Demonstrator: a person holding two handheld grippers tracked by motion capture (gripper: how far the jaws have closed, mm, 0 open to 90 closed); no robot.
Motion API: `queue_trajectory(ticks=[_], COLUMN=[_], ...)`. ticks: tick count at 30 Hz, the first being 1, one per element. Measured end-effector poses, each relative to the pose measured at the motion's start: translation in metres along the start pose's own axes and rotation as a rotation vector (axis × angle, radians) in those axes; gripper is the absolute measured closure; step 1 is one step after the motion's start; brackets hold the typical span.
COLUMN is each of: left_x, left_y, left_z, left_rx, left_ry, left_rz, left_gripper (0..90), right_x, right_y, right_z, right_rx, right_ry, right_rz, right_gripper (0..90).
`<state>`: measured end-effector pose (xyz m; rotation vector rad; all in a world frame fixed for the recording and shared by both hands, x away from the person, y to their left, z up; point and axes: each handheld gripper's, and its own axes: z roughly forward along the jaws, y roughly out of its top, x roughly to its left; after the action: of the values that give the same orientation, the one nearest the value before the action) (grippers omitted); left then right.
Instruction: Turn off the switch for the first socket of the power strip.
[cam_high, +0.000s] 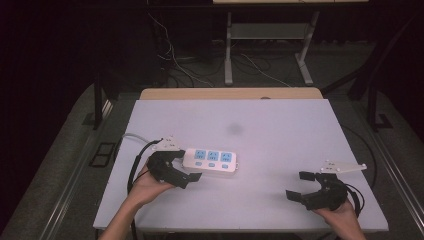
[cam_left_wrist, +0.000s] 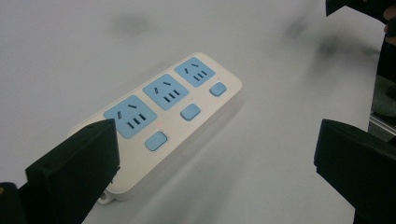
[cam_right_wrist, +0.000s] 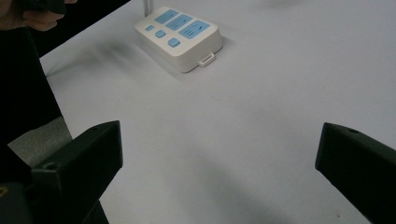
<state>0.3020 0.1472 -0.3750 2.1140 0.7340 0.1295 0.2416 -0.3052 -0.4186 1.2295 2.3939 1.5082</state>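
The white plastic power strip with three blue sockets lies left of centre on the white table. Left gripper is wide open at its near end, gripping nothing. Looks like the approach step; next it probably needs to straddle the strip and close. Right gripper waits open and empty, well apart.

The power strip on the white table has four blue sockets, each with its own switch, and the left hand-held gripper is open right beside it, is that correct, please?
Not quite: the power strip has three blue sockets, not four, as the left gripper view shows. Each does have its own switch, the strip lies on the white table, and the left hand-held gripper is open beside it.
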Motion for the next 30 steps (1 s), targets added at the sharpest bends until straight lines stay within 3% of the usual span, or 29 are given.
queue_trajectory(ticks=[11, 30], left_x=[0.012, 0.03], left_y=[0.004, 0.024], left_z=[0.006, 0.019], left_rx=[0.03, 0.112], left_ry=[0.001, 0.004], left_rz=[-0.012, 0.019], left_gripper=[0.0, 1.2], right_x=[0.0, -0.001], right_y=[0.0, -0.001], right_z=[0.0, 0.0], right_rx=[0.002, 0.005], right_ry=[-0.001, 0.0], right_rz=[0.004, 0.005], right_gripper=[0.4, 0.4])
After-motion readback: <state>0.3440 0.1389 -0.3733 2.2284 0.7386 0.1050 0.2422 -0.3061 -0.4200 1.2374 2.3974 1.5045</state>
